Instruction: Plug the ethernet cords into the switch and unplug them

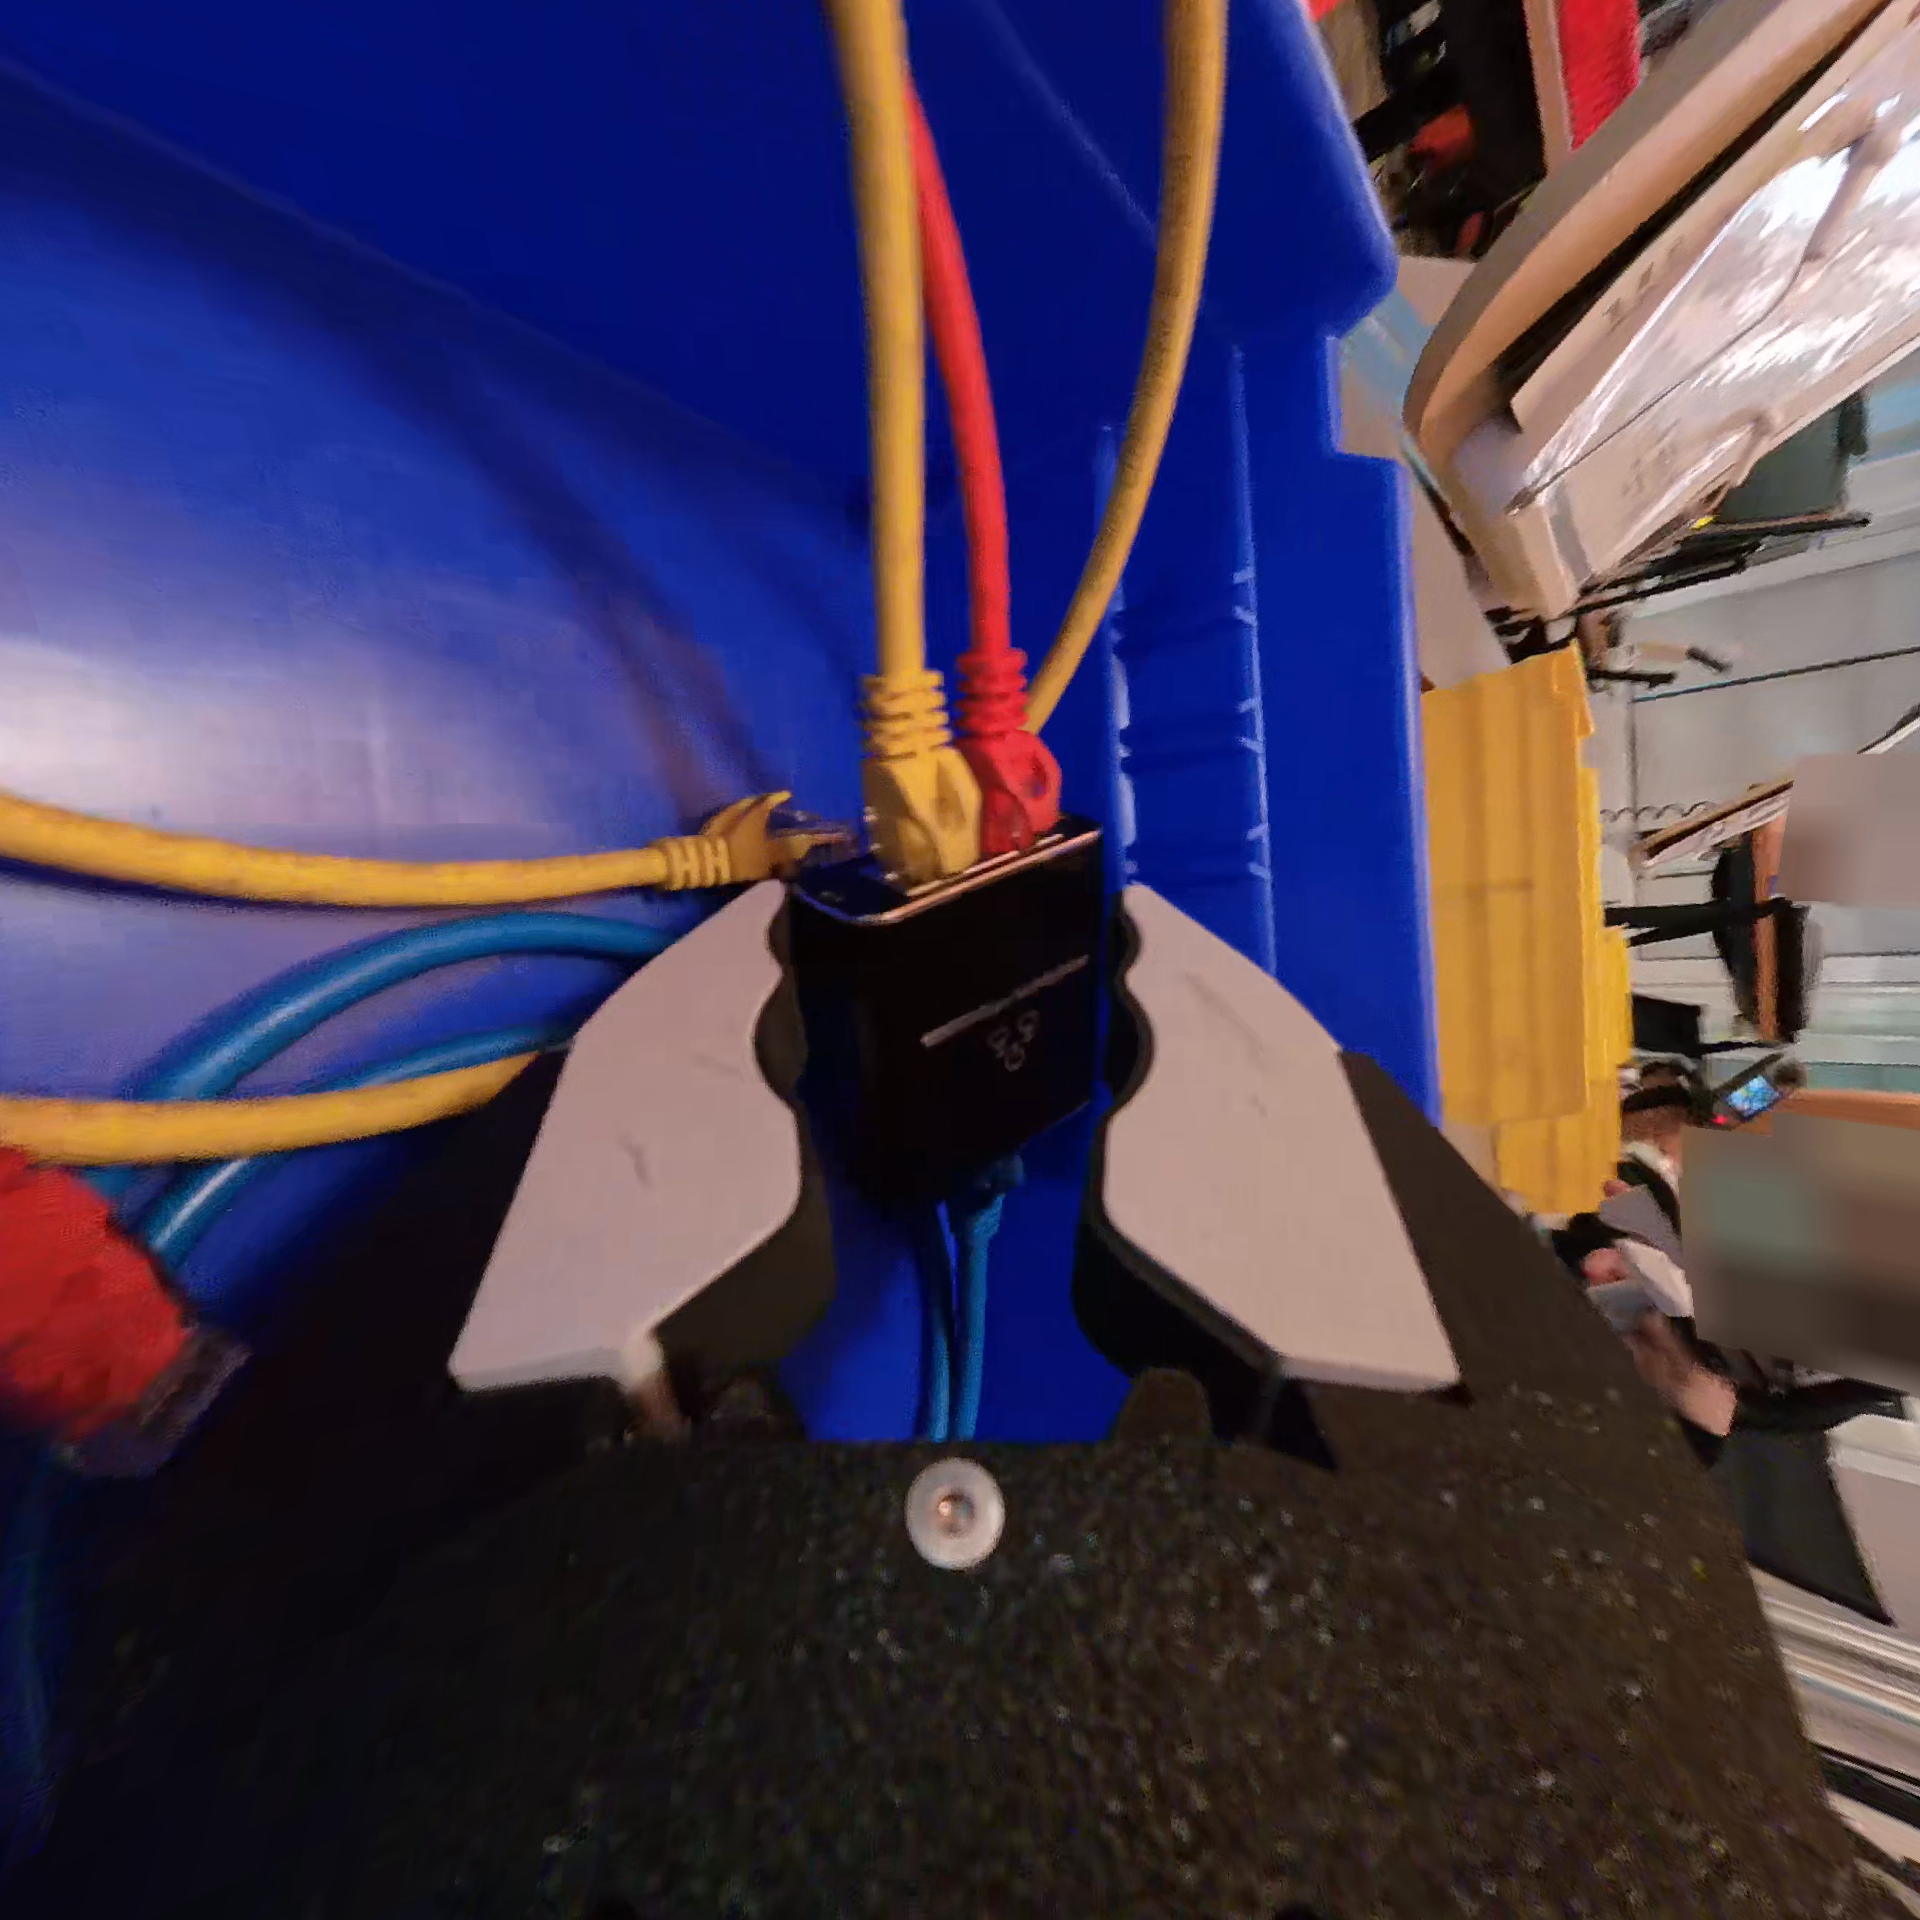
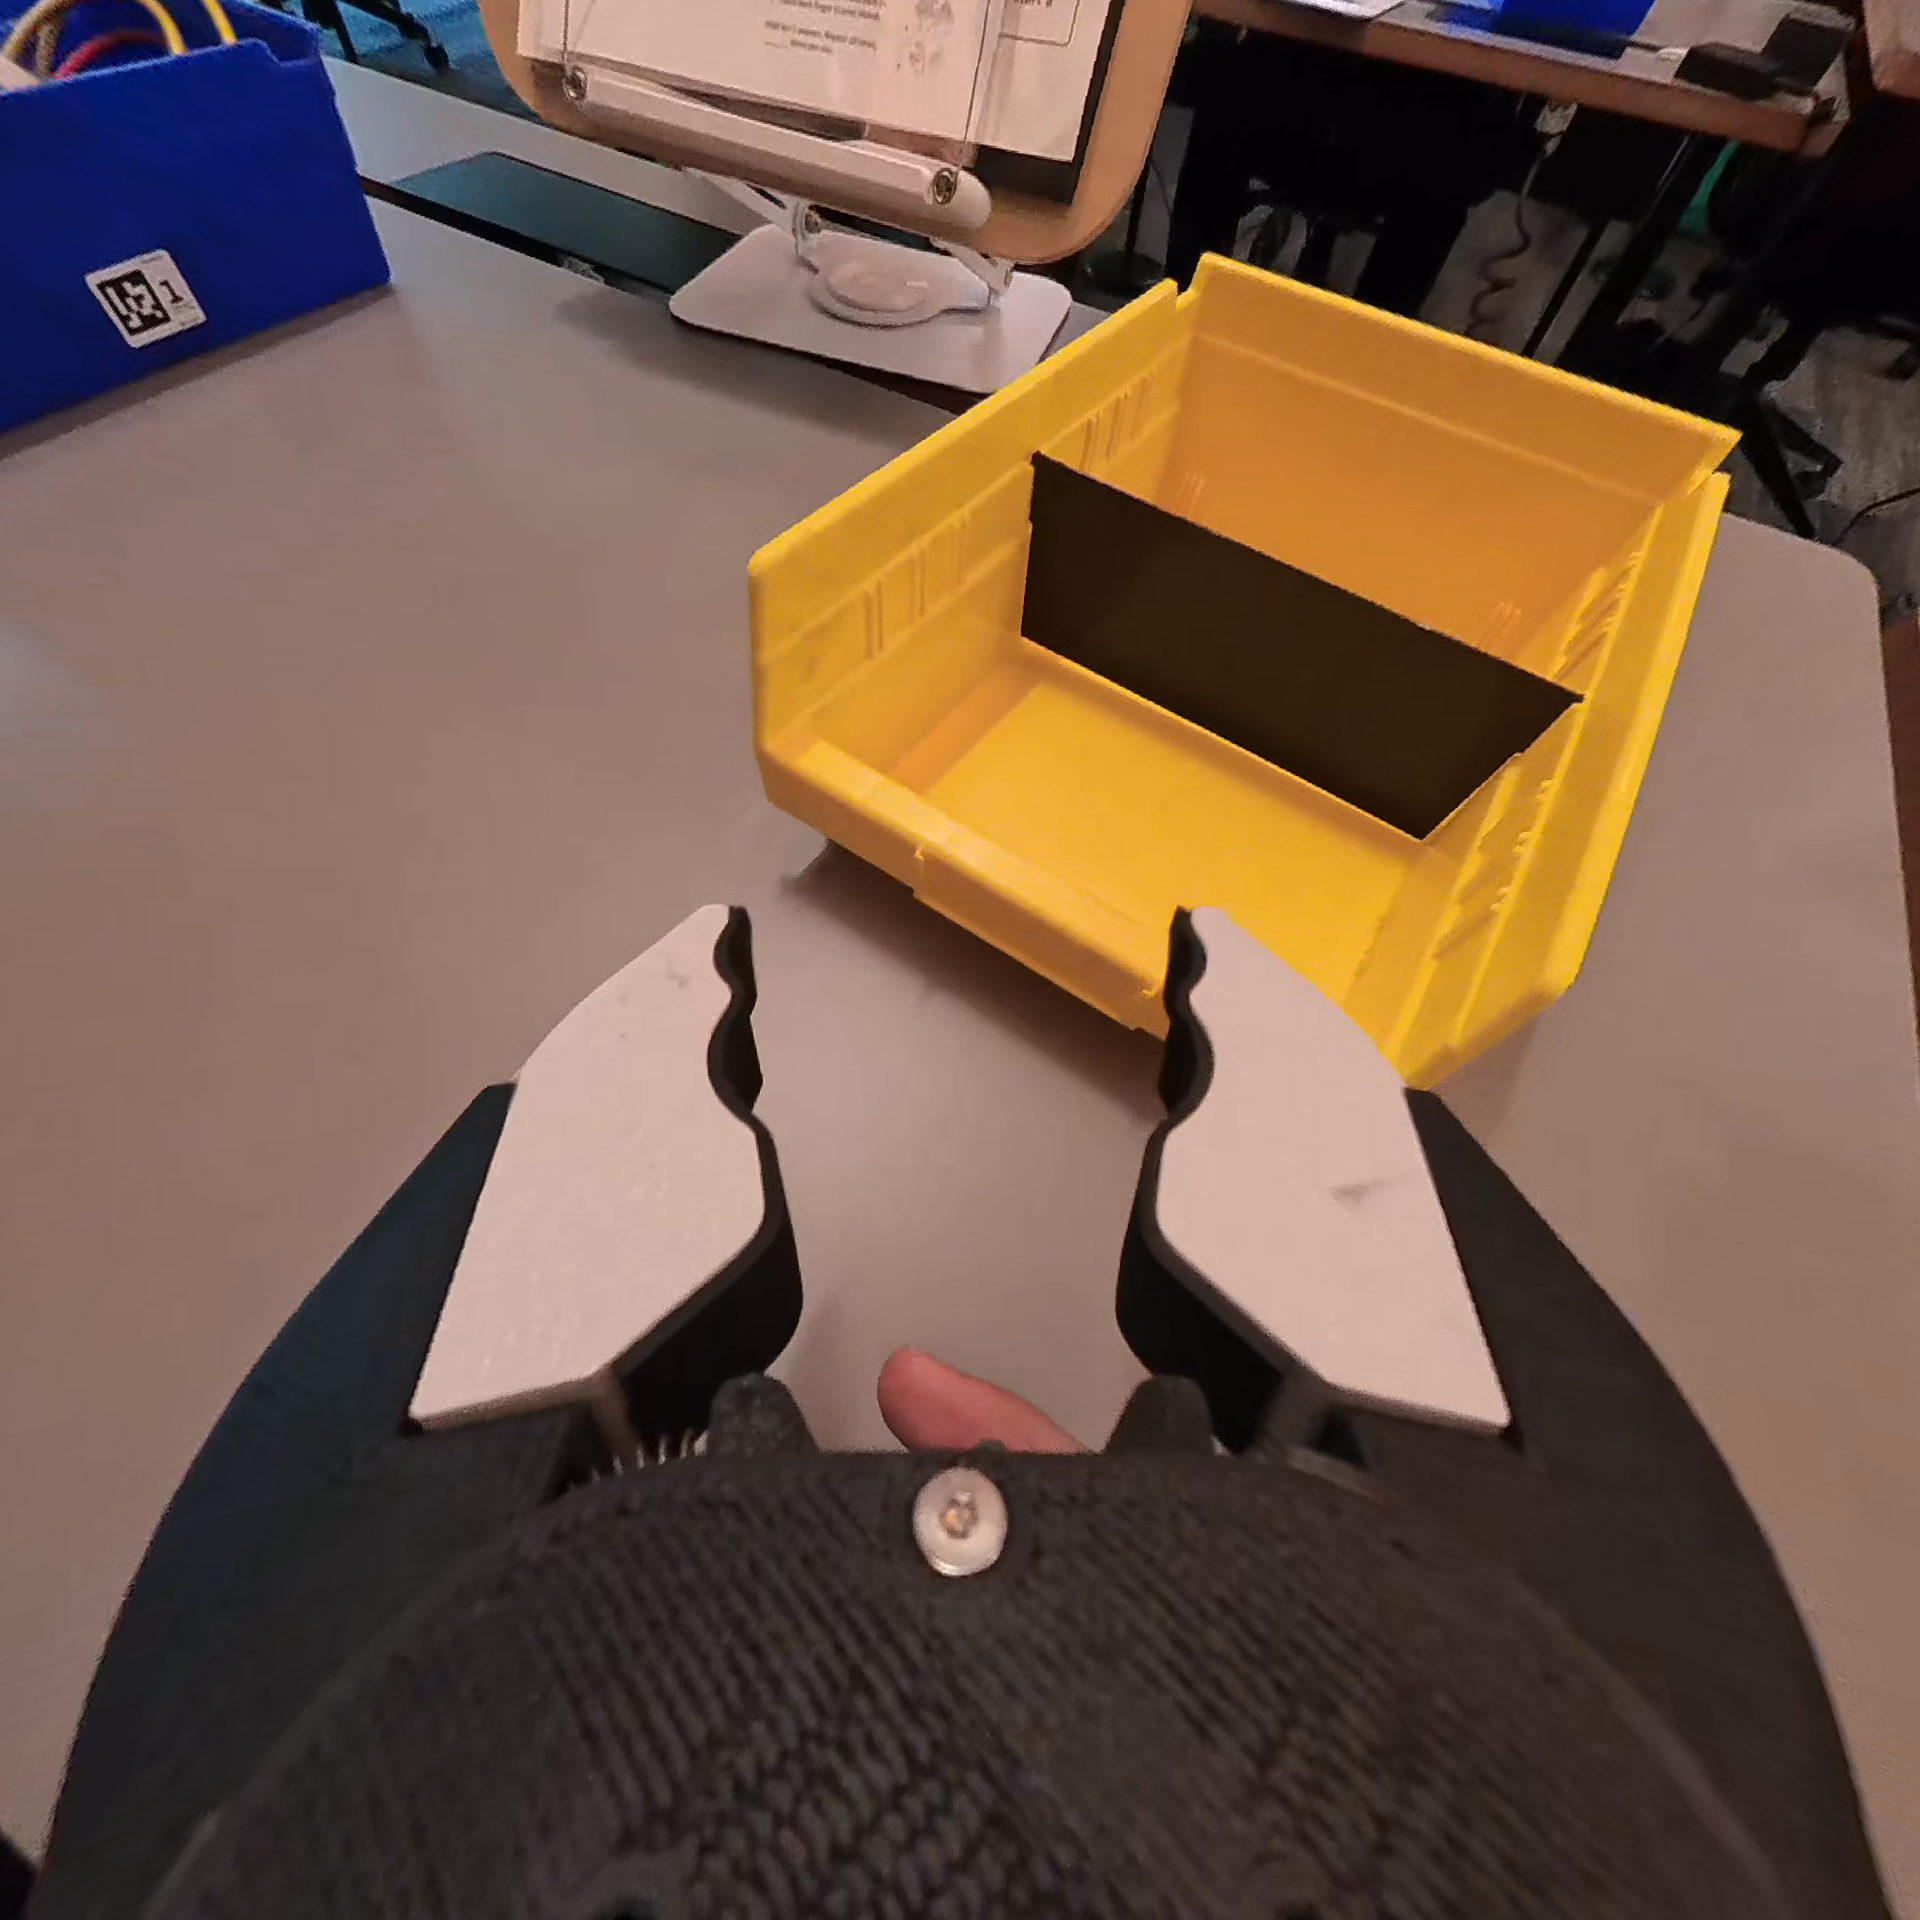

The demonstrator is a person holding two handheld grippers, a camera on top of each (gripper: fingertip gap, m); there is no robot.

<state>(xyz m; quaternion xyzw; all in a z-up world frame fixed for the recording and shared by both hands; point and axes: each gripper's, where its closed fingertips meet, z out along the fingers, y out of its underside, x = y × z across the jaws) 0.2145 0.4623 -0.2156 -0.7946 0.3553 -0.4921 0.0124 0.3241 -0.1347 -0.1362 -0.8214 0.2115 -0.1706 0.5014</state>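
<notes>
Inside a blue bin (image 1: 416, 416), the left gripper (image 1: 951, 935) has its jaws clamped on the black switch (image 1: 951, 997), a yellow cord (image 1: 914, 790) and a red cord (image 1: 1013, 769) plugged into its top. Over the grey table (image 2: 364, 727), the right gripper (image 2: 956, 935) hangs with jaws apart, holding nothing, near a yellow bin (image 2: 1538, 914).
</notes>
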